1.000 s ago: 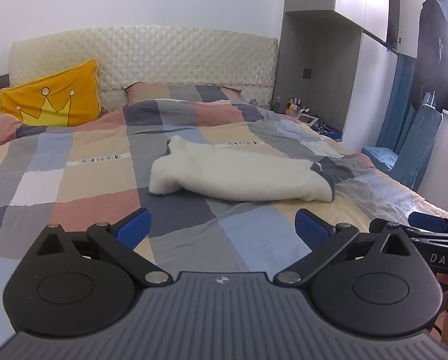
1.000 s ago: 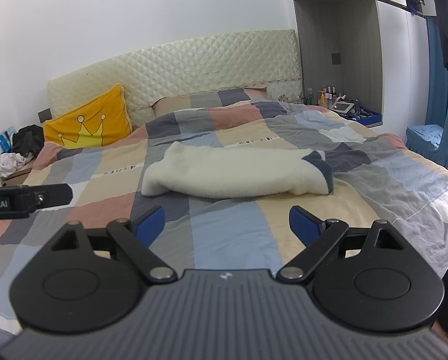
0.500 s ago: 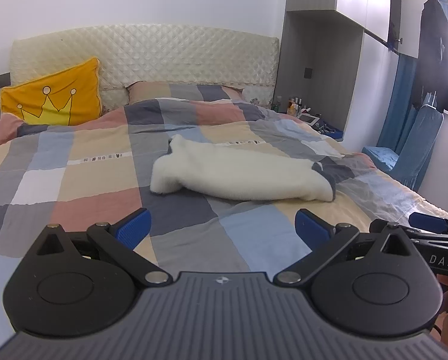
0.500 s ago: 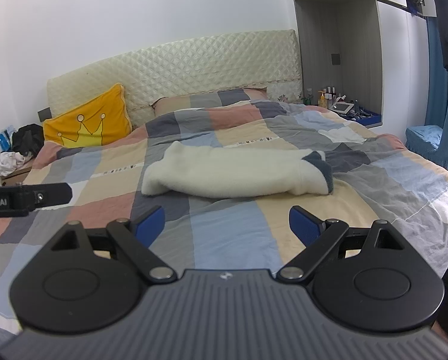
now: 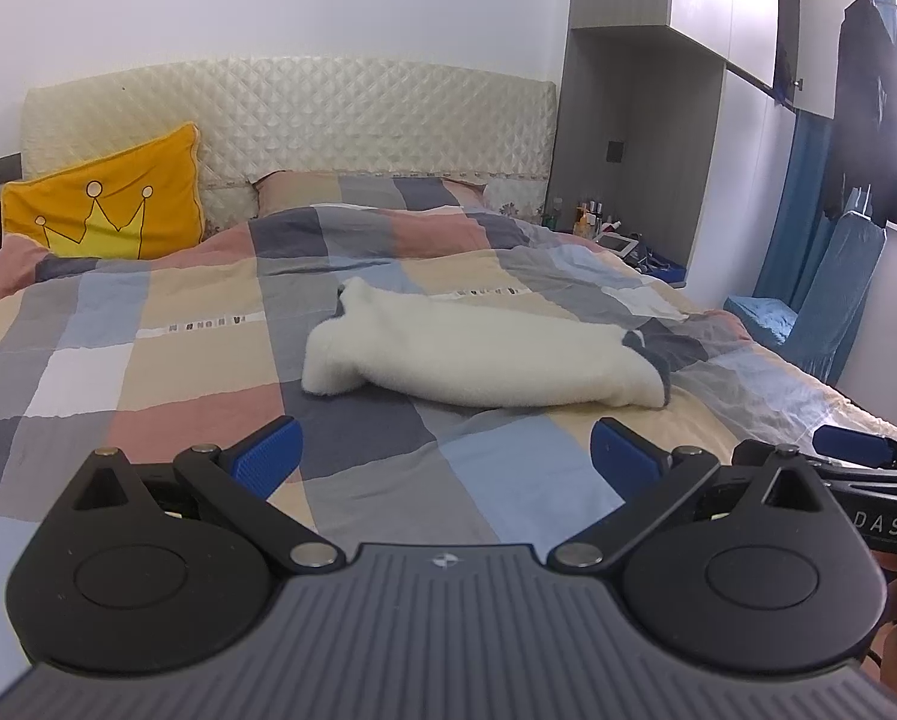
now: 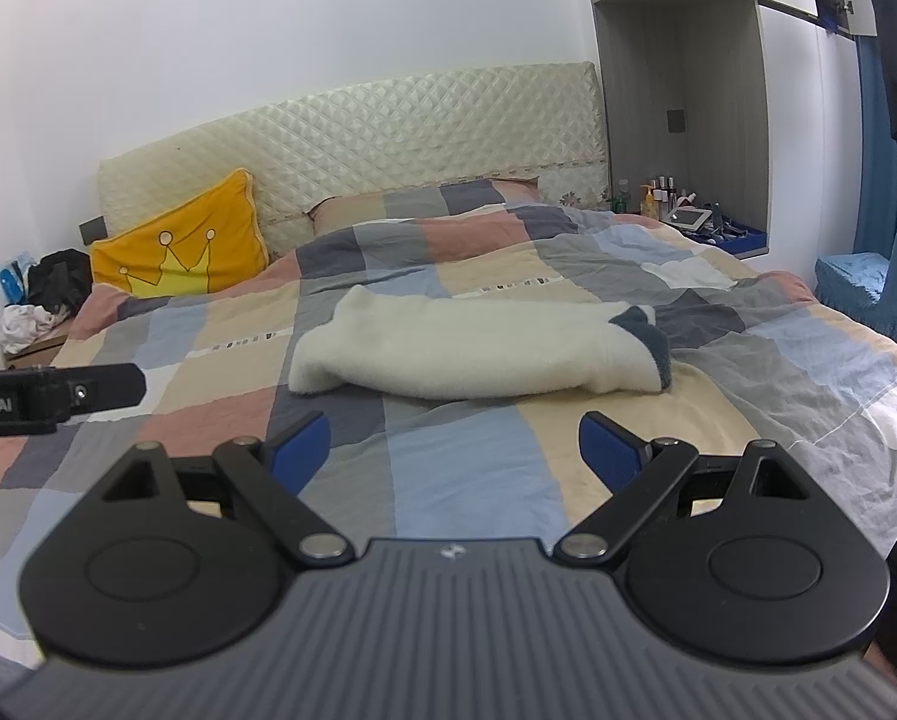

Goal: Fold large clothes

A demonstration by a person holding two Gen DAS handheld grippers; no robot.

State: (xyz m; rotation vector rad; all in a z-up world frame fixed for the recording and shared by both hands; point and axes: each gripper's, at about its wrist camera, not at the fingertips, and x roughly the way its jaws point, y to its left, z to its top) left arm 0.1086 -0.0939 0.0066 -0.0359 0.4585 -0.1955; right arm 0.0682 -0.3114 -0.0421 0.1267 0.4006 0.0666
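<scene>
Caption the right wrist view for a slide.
Open right tool hovers short of a folded white fleece garment lying on the checked bedspread.

Beyond the fingers a bed with a patchwork duvet [image 5: 196, 372] of grey, blue, pink and beige squares runs back to a quilted cream headboard [image 5: 340, 114]. Far ahead and left of the fingers a yellow cushion [image 5: 112, 204] with a crown drawing leans on it. Right of the fingers, a niche shelf [image 6: 718, 228] holds small bottles, a blue-covered chair [image 6: 868, 282] stands beside the bed, and dark clothes [image 5: 868, 120] hang above
</scene>
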